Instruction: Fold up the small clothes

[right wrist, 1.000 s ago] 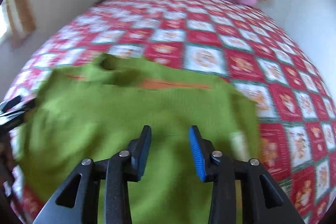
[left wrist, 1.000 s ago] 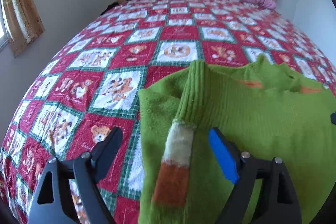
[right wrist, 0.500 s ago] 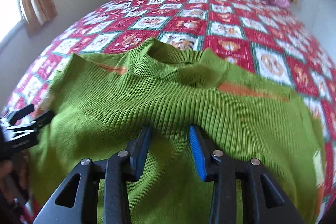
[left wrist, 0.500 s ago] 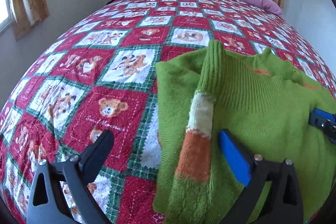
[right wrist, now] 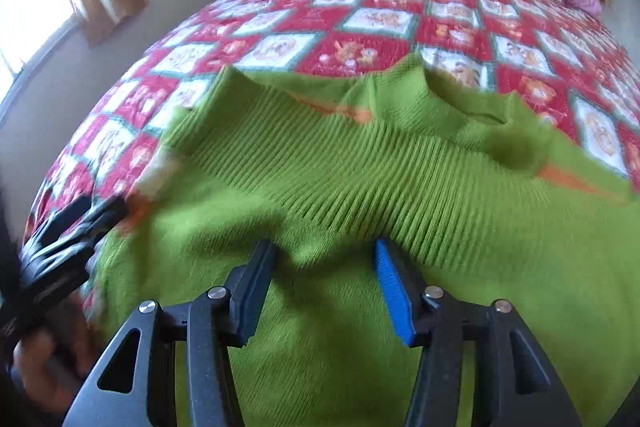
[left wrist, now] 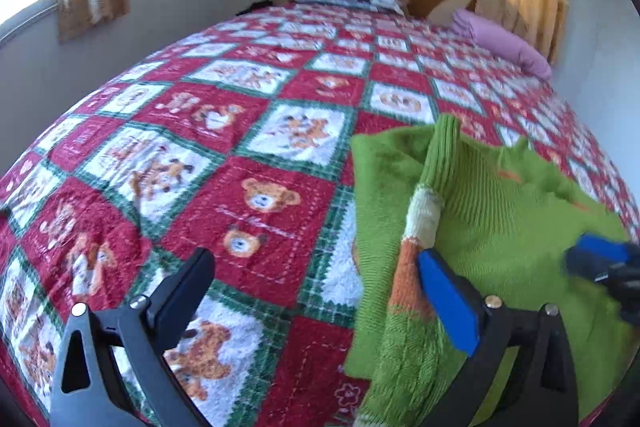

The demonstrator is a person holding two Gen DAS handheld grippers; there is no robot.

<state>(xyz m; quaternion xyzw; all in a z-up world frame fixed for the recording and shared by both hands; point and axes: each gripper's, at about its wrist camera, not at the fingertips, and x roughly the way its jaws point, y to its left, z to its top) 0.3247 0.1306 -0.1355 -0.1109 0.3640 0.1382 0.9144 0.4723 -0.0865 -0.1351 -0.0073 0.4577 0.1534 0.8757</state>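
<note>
Green and woolly, the little sweater (right wrist: 360,187) lies flat on the bed (left wrist: 240,187) with one sleeve (left wrist: 424,227) folded over it (the sleeve has white and orange bands). The left tool (left wrist: 316,291) stands wide apart above the sweater's edge, holding nothing. The right tool (right wrist: 324,287) is opening over the sweater's middle, its pads not pinching the wool.

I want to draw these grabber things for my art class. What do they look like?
Both look alike. The left gripper and the right gripper each have two black plastic fingers with triangle-shaped holes and round silver screws. One finger wears a bright blue pad, the other a dark pad. No cables or sleeves show.
</note>
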